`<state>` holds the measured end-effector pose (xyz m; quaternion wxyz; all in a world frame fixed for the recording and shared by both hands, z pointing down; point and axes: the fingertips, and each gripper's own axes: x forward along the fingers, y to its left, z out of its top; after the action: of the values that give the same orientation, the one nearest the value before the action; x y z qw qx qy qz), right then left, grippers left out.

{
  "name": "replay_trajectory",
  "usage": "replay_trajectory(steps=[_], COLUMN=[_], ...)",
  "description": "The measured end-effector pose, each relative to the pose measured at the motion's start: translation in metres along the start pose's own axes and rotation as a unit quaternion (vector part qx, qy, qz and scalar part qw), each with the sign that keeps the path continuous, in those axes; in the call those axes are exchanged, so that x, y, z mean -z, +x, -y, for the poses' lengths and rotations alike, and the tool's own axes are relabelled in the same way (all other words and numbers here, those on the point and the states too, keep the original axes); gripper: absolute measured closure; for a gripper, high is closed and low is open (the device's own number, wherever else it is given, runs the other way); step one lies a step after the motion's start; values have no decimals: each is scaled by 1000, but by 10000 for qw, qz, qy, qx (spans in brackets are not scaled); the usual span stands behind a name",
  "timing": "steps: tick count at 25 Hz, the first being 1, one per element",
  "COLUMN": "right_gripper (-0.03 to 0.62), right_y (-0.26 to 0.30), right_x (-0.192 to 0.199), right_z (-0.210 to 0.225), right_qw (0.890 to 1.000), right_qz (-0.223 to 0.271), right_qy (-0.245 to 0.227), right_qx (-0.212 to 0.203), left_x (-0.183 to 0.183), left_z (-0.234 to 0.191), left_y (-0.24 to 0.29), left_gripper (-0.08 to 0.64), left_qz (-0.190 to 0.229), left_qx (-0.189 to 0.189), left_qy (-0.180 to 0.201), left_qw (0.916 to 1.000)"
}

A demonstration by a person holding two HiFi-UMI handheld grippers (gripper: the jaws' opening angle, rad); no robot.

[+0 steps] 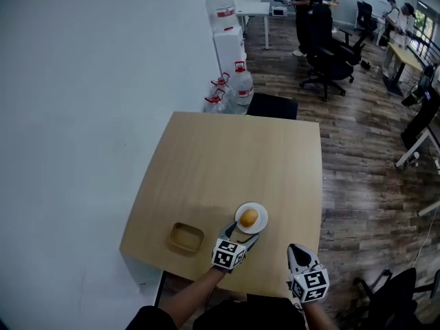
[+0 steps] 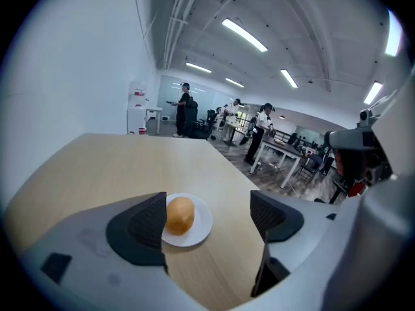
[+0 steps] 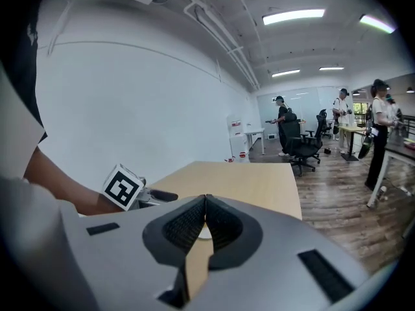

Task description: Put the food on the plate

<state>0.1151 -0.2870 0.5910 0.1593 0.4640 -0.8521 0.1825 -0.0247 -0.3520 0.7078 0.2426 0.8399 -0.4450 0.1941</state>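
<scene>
A round orange-brown bun (image 1: 249,217) (image 2: 179,214) lies on a small white plate (image 1: 260,212) (image 2: 198,230) near the table's front edge. My left gripper (image 1: 242,235) (image 2: 206,218) stands open just short of the plate, its jaws wide apart, and the left jaw's pad sits close beside the bun without holding it. My right gripper (image 1: 297,250) (image 3: 205,220) is shut with nothing in it, near the table's front right corner.
A shallow wooden tray (image 1: 185,237) sits at the front left of the light wooden table (image 1: 234,163). Behind the table are a black chair (image 1: 272,105), water bottles (image 1: 230,84) and a dispenser. Office chairs, desks and people stand further back on the wooden floor.
</scene>
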Motion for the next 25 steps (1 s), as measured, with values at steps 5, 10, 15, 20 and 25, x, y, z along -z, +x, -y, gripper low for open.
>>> replay_trajectory(steps=[5,10,15,20,25], right_gripper=[532,532,532,532,532], right_y=[-32,-64,-105,-136,-160], right_x=[-11,-13,-23,-17,-15], right_z=[-36,-57,-109,-142,-164], right_qw=[9994,9957,9950,9955,9940], right_qz=[240,525,768,911,1017], right_qy=[-212,-559,-454,-18,-250], right_qx=[91,523,458,270,305], left_x=[-15,-42,-52,-34,-13], left_z=[26,62,99,126,133], left_y=[-78,-157,-239,-295,-331], left_gripper=[189,190,192,196,453], left_qz=[832,1800,2165,2146,2339], left_qx=[-105,-44,237,248,-144], left_qy=[-463,-649,-780,-995,-681], left_qw=[9954,9815,9729,9713,9698])
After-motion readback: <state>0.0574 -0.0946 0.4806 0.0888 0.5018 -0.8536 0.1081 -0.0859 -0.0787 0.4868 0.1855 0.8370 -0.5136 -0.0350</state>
